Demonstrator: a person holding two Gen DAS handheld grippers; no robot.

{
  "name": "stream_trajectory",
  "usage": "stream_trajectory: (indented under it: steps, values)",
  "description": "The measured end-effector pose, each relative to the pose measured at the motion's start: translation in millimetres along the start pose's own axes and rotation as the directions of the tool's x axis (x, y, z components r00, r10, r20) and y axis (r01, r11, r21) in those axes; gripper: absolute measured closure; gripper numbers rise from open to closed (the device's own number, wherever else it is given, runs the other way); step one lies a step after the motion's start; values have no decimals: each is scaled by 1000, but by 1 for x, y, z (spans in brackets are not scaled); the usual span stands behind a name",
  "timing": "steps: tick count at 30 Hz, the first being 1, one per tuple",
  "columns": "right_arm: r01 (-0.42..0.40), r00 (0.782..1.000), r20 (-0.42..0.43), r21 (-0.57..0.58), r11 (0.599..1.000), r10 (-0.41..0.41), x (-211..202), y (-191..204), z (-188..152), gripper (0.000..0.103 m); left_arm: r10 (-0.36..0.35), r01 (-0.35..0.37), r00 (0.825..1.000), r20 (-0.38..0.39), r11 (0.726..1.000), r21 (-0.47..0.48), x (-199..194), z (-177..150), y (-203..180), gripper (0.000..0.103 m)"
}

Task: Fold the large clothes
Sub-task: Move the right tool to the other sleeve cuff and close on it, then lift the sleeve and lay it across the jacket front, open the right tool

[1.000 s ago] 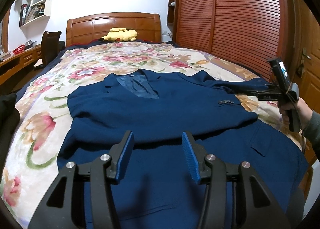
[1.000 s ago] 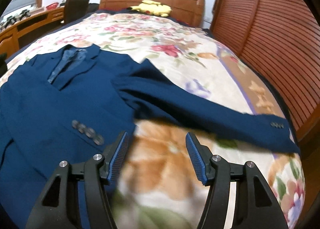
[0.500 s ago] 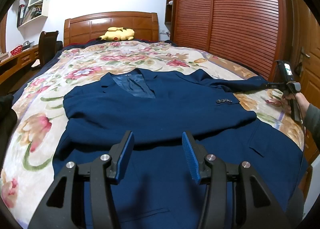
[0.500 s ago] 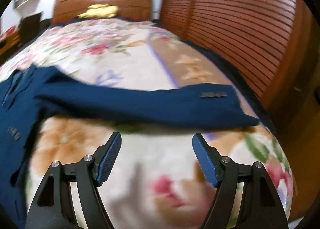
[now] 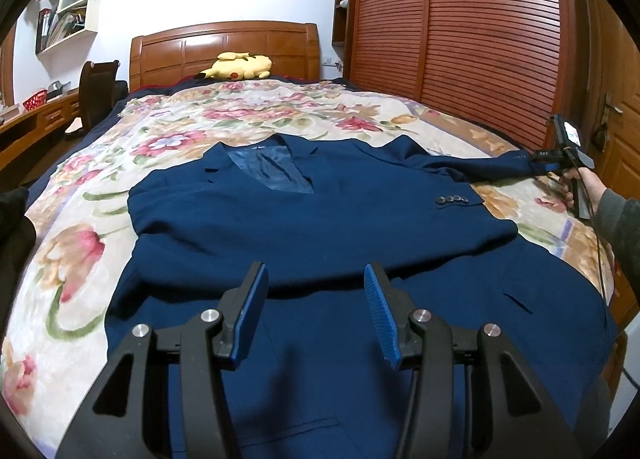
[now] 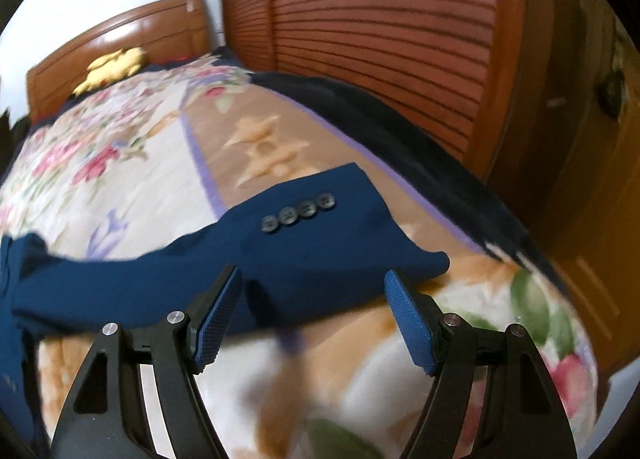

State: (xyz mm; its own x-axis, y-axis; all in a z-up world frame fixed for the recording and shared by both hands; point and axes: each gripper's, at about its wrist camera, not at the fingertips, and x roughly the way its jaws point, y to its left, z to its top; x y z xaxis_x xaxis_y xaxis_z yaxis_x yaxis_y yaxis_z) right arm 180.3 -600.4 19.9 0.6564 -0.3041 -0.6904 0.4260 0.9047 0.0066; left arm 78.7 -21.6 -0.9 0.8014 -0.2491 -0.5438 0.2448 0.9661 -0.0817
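Observation:
A navy blue suit jacket (image 5: 320, 227) lies face up on the bed, collar toward the headboard. One sleeve is folded across its chest. The other sleeve (image 6: 296, 255) stretches out to the bed's right side, with its cuff buttons (image 6: 298, 213) showing. My left gripper (image 5: 316, 299) is open and empty above the jacket's lower front. My right gripper (image 6: 312, 319) is open, its fingers just short of the outstretched sleeve's cuff end. It also shows in the left wrist view (image 5: 560, 155), held by a hand at the sleeve's end.
The bed has a floral bedspread (image 5: 80, 227) and a wooden headboard (image 5: 224, 47). A yellow plush toy (image 5: 240, 67) lies at the head. A slatted wooden wardrobe (image 5: 460, 31) runs along the right. A desk and chair (image 5: 96, 91) stand at the left.
My right gripper has swung right along the outstretched sleeve, from the jacket's body to the cuff end. My left gripper has stayed almost still above the jacket's lower front.

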Motion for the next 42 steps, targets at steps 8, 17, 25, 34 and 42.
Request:
stream_trajectory:
  steps: [8,17,25,34,42]
  values:
    - [81,993,-83,13,997,-80,27,-4,-3,26,-6,6,1000,-17,1000,-4,4,-1,0,54]
    - [45,994,-94,-191,981,-63,21,34,-11,94,-4,4,1000,-11,1000,-7,3,-1,1,54]
    - [27,999,32,-241,970,-19,-38,59,-1,98,3,-3,1000,9,1000,-8,-4,-1,2,54]
    - [-45,982,156,-368,929,109,-138,125,14,98,13,-12,999,41,1000,-28,-14,1,11,54]
    - [-157,930,216,-497,853,297,-217,213,5,98,0,3,998,59,999,-53,-26,-1,21,54]
